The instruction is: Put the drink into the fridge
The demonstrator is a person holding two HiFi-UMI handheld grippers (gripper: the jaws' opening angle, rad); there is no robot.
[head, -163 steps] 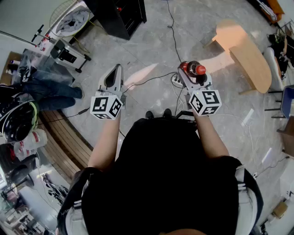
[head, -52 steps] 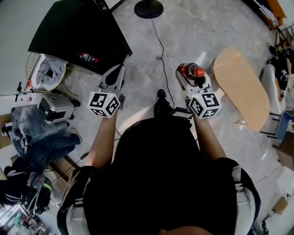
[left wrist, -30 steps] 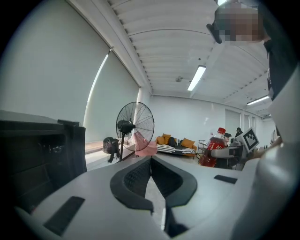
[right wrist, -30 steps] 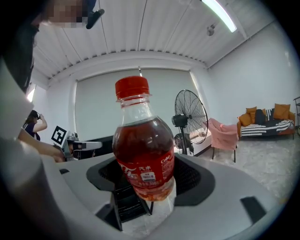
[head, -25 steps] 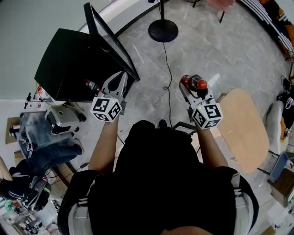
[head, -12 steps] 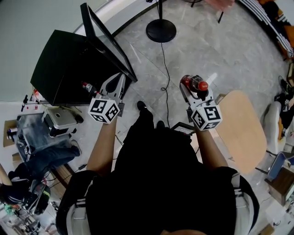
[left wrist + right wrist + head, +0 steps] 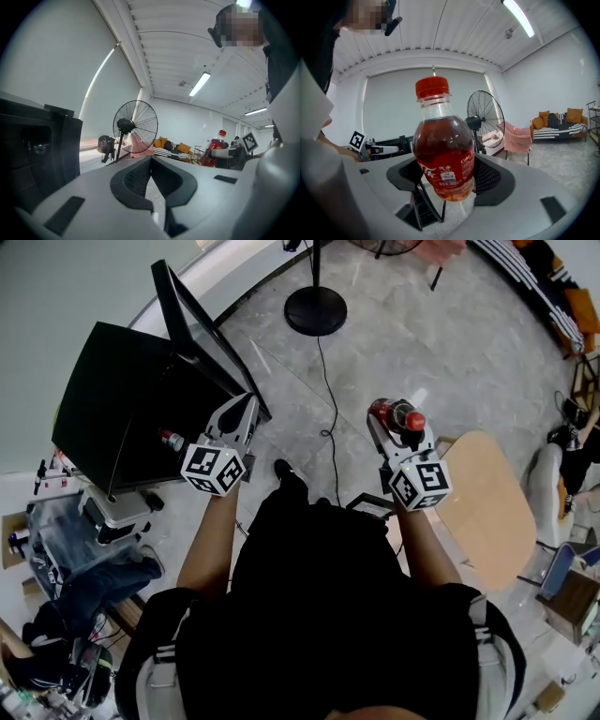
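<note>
Currently: right gripper (image 7: 397, 426) clamps the upright red-capped clear plastic drink bottle (image 7: 390, 413); open black fridge (image 7: 112, 399) lies forward-left, nearer the closed, empty left gripper (image 7: 246, 405).

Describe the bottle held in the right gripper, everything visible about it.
The bottle is clear plastic, closed with a red screw cap and filled to the shoulder with reddish-brown drink. A red label with white print wraps its lower body. It stands upright in the right gripper view, clamped at label height between the jaws of the right gripper, one on each side. Nothing else touches it.
</note>
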